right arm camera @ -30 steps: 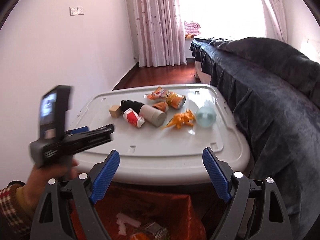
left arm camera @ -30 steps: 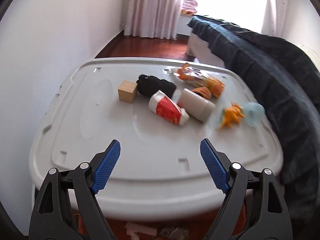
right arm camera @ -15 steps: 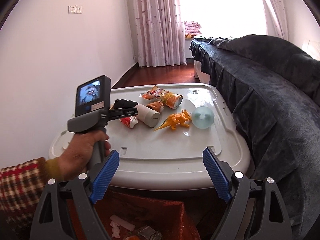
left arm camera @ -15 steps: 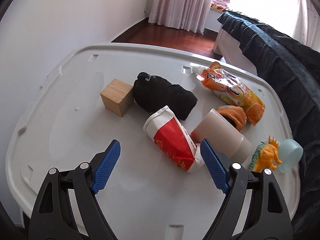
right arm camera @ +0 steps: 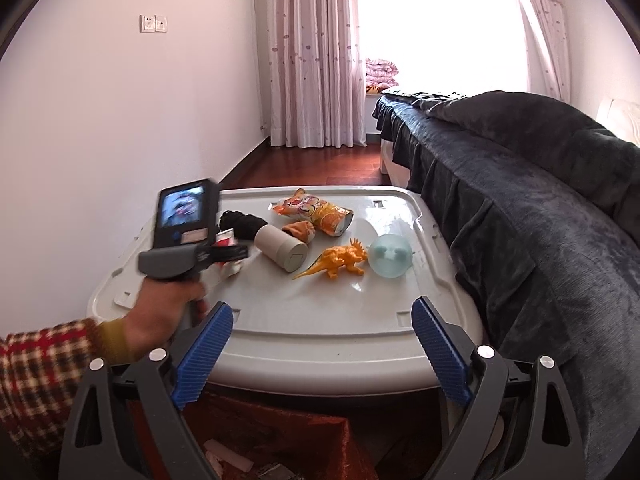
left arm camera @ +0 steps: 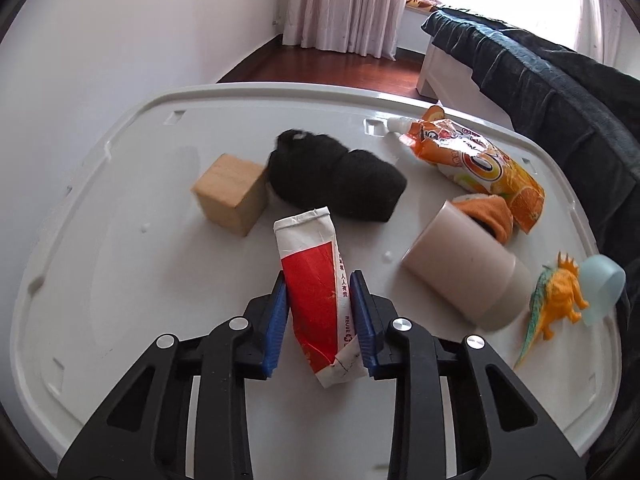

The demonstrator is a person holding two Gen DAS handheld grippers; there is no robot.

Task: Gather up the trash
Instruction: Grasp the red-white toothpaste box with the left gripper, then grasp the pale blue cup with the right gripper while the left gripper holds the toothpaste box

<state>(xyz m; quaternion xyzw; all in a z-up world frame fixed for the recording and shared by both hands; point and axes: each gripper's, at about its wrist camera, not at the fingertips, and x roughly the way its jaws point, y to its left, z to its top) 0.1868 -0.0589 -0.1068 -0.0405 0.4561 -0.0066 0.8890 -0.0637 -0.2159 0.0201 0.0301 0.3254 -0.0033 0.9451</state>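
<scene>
1. Left wrist view: the left tool (left arm camera: 319, 318) is clamped on the red-and-white carton (left arm camera: 316, 292), one blue pad pressed against each long side.
2. The carton lies flat on the white surface (left arm camera: 120, 280), its crimped white end pointing away from the tool.
3. Just beyond the carton's far end sits a black cloth bundle (left arm camera: 336, 178), touching a wooden block (left arm camera: 231, 194) ahead and to the tool's left.
4. Ahead and to the right lies a beige cup (left arm camera: 466, 276) on its side, with an orange sock (left arm camera: 490, 216) at its mouth and an orange juice pouch (left arm camera: 480, 164) beyond.
5. Far right are an orange toy dinosaur (left arm camera: 560, 296) and a pale blue cup (left arm camera: 604, 288), close together near the surface's edge.
6. Right wrist view: the right tool (right arm camera: 322, 354) is held with its pads wide apart and nothing between them, short of the surface's near edge (right arm camera: 320, 344).
7. Ahead and left, the left hand (right arm camera: 164, 308) grips the left tool's handle over the carton (right arm camera: 226, 240).
8. Below the right tool, an orange-lined bin (right arm camera: 280, 432) holds scraps.
</scene>
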